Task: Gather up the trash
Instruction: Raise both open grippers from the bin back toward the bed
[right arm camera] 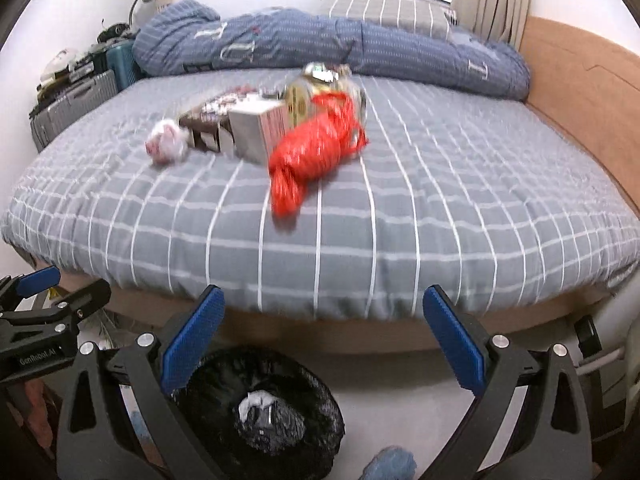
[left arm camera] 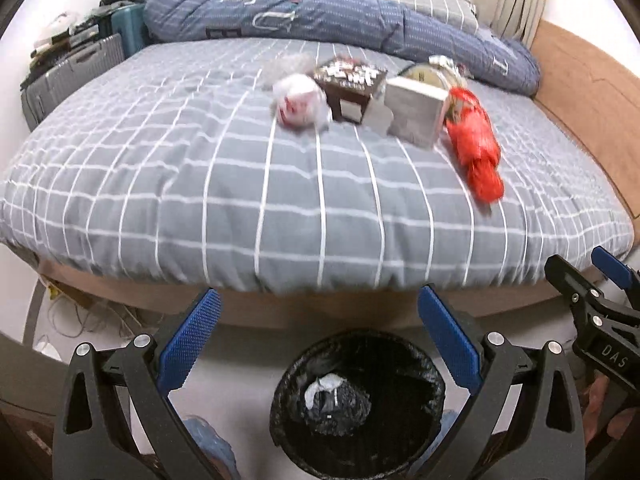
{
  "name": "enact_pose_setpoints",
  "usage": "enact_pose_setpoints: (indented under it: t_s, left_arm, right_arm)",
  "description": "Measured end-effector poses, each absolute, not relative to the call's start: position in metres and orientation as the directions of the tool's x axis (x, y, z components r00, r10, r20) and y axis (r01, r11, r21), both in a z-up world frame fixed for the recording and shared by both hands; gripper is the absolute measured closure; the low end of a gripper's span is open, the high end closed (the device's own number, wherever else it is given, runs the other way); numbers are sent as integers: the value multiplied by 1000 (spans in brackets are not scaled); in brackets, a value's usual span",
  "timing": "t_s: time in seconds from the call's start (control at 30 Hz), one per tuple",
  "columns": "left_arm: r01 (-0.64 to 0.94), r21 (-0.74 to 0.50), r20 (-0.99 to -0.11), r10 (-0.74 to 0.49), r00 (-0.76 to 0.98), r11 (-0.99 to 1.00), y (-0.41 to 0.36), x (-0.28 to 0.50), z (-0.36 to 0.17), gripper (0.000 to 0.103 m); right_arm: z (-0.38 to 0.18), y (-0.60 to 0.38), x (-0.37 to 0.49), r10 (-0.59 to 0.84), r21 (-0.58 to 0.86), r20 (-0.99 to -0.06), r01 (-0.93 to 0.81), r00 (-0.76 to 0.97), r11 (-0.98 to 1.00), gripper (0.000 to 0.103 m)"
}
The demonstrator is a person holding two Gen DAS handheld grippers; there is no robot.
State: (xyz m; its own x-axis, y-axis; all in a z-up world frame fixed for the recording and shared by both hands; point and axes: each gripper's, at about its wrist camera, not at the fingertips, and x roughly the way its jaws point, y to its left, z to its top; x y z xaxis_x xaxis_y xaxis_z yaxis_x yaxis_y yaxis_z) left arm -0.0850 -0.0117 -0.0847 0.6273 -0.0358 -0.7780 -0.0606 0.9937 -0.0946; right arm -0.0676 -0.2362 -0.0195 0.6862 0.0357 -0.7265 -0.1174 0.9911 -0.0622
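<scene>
Trash lies in the middle of the bed: a white crumpled bag (left arm camera: pixel 300 104) (right arm camera: pixel 167 145), a dark brown box (left arm camera: pixel 349 85) (right arm camera: pixel 210 122), a grey box (left arm camera: pixel 414 111) (right arm camera: pixel 256 132), a round tin (right arm camera: pixel 298 102) and a red plastic bag (left arm camera: pixel 476 144) (right arm camera: pixel 314 152). A black-lined bin (left arm camera: pixel 356 404) (right arm camera: pixel 260 412) stands on the floor before the bed with a white scrap inside. My left gripper (left arm camera: pixel 318 344) is open and empty above the bin. My right gripper (right arm camera: pixel 324 340) is open and empty beside the bin.
A rolled blue duvet (left arm camera: pixel 320 12) and a checked pillow (right arm camera: pixel 384 10) lie at the far side of the bed. Suitcases (left arm camera: pixel 72 76) stand at the left. A wooden headboard (right arm camera: pixel 580 76) runs along the right. Cables (left arm camera: pixel 92 320) lie on the floor under the bed edge.
</scene>
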Motion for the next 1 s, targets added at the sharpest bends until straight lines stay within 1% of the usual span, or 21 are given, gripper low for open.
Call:
enact_pose_setpoints:
  t_s: [0.3,0.47,0.8,1.0]
  left_arm:
    - [-55,-88,-760,-31,649,995,-8,-59,-66,6]
    - [-65,-104,-757,-36,652,992,0,-47,-59,6]
    - [-83,-94,-729,-12,684,992,12,-19,-42,6]
    - [-85,-77,-728,2,685,993,13,4,-43,6]
  right_arm:
    - [-3,-233,-44,44,-54,-696,-113,716,992,8]
    - [5,-232,-32,54,-47,-681,-117,730,992,8]
    - [7,-231,1,54,-44,-675,-113,736,993,9]
    - [4,-229,20,57,-39,-681,-114,730,993,11]
